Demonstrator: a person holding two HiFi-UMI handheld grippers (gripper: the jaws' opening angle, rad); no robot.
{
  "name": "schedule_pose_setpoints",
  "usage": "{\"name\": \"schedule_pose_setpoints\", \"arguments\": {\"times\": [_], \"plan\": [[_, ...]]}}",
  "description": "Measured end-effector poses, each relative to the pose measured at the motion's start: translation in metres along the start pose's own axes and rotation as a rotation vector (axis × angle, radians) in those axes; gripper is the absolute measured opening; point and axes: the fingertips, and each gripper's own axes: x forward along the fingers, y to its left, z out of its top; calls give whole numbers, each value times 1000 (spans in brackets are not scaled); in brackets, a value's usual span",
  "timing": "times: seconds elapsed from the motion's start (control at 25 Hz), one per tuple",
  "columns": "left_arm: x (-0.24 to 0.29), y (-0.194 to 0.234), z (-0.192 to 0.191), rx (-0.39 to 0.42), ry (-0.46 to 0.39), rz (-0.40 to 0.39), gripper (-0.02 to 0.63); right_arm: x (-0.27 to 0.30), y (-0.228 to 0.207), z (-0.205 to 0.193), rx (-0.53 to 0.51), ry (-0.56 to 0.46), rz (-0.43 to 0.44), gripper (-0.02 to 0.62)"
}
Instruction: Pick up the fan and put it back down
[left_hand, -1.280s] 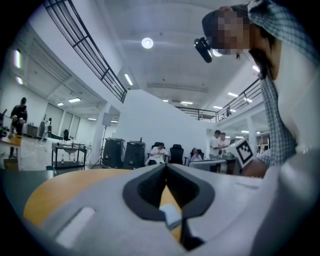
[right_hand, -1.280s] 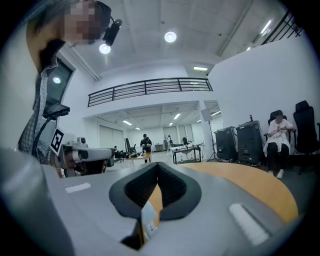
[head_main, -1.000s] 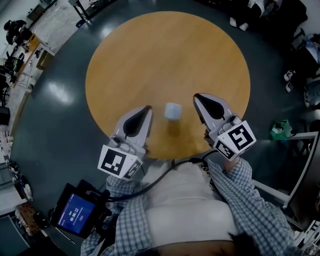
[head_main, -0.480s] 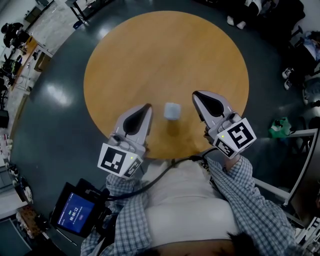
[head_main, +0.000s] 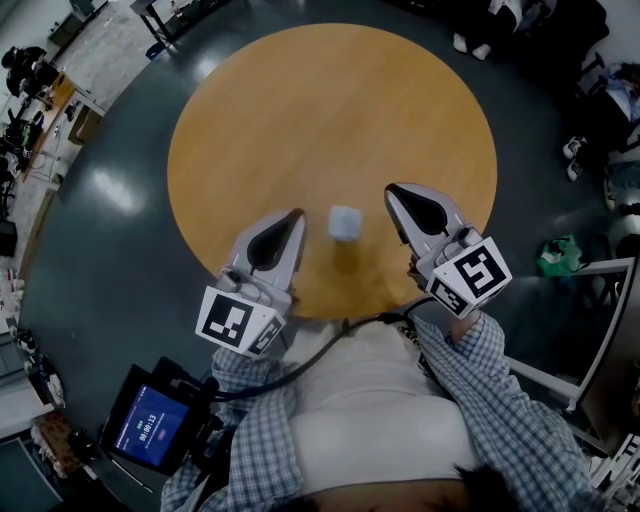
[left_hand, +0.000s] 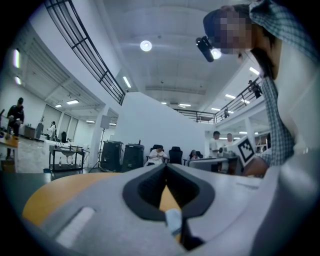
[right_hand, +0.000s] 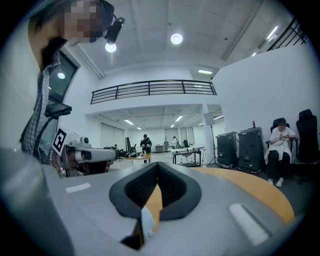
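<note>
The fan (head_main: 345, 222) is a small pale boxy thing standing on the round wooden table (head_main: 330, 100), close to its near edge. In the head view it sits between my two grippers, touched by neither. My left gripper (head_main: 296, 215) lies level to the fan's left, and its jaws meet at the tip in the left gripper view (left_hand: 166, 167). To the fan's right, my right gripper (head_main: 392, 190) is also level with its jaws together (right_hand: 157, 165). Both are shut on nothing. The fan does not show in either gripper view.
A device with a lit blue screen (head_main: 150, 430) hangs at my lower left. Dark floor surrounds the table, with a green object (head_main: 560, 260) on it at the right. Benches, black cases (left_hand: 122, 156) and seated people (right_hand: 280, 145) stand far off in the hall.
</note>
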Motion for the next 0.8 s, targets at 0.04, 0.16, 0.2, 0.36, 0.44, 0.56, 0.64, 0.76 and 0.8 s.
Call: {"name": "schedule_pose_setpoints", "arguments": {"times": [0.04,0.16,0.2,0.36,0.44,0.56,0.64,0.76,0.8], "plan": [[0,0,0,0,-1,0,0,0,0,0,-1,1,1,3],[-1,0,0,-1,-2,-1,0,1,2,-1,-4,6,5,3],[-1,0,-1,-1,-1,-2,0,1,2,-2,-5,8,6,3],[-1,0,-1,-3,0,-2,0,2,4,-2,-8,15,10,3],[0,0,0,-4,-1,-2,0,2,2,-1,-8,17,9,3],[1,-1,-1,-5,-1,-3,0,1,2,-2,-8,20,9,3],[0,-1,-2,-6,-2,-4,0,1,3,-3,-7,20,11,3],[-1,-1,-3,-6,-2,-3,0,2,5,-5,1,19,15,3],[-2,-1,-3,-7,-2,-3,0,2,5,-5,4,19,17,3]]}}
